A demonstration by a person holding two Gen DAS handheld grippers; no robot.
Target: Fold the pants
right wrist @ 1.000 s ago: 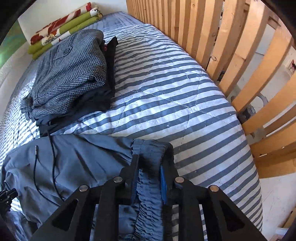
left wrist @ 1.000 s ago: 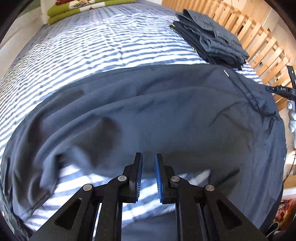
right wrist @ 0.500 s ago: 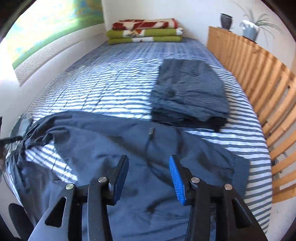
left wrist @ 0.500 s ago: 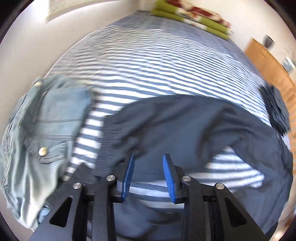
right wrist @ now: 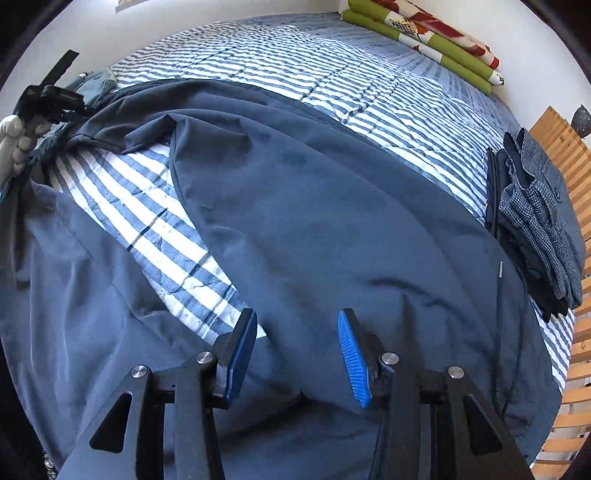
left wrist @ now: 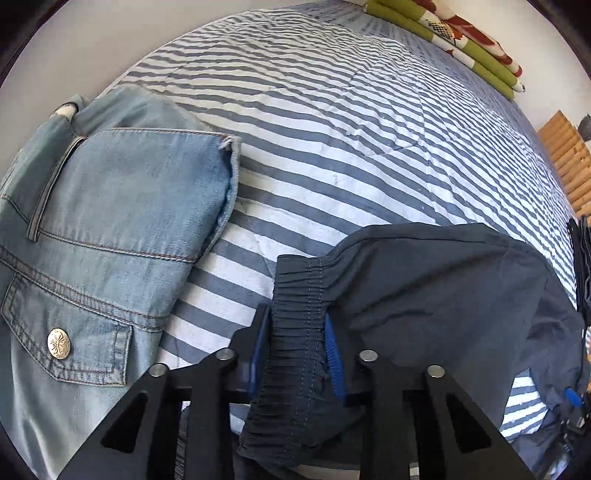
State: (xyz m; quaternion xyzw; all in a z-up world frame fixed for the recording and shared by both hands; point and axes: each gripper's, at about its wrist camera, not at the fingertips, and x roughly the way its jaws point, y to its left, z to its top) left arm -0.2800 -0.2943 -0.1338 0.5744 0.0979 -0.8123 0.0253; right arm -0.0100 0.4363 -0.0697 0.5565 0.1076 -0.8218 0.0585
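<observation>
The left gripper [left wrist: 297, 345] has the elastic cuff [left wrist: 297, 291] of the pants [right wrist: 332, 229] between its jaws, which have just been closing on it. The right gripper [right wrist: 297, 356] is released; the pants lie spread on the bed [right wrist: 332, 77] under its jaws.

I'm looking down on a bed [right wrist: 369, 85] with a blue-and-white striped cover filling most of both views. White walls [right wrist: 221, 11] run across the top. Wooden slats [right wrist: 576, 332], perhaps a bed rail, line the right edge. Daylight falls bright across the stripes.
</observation>
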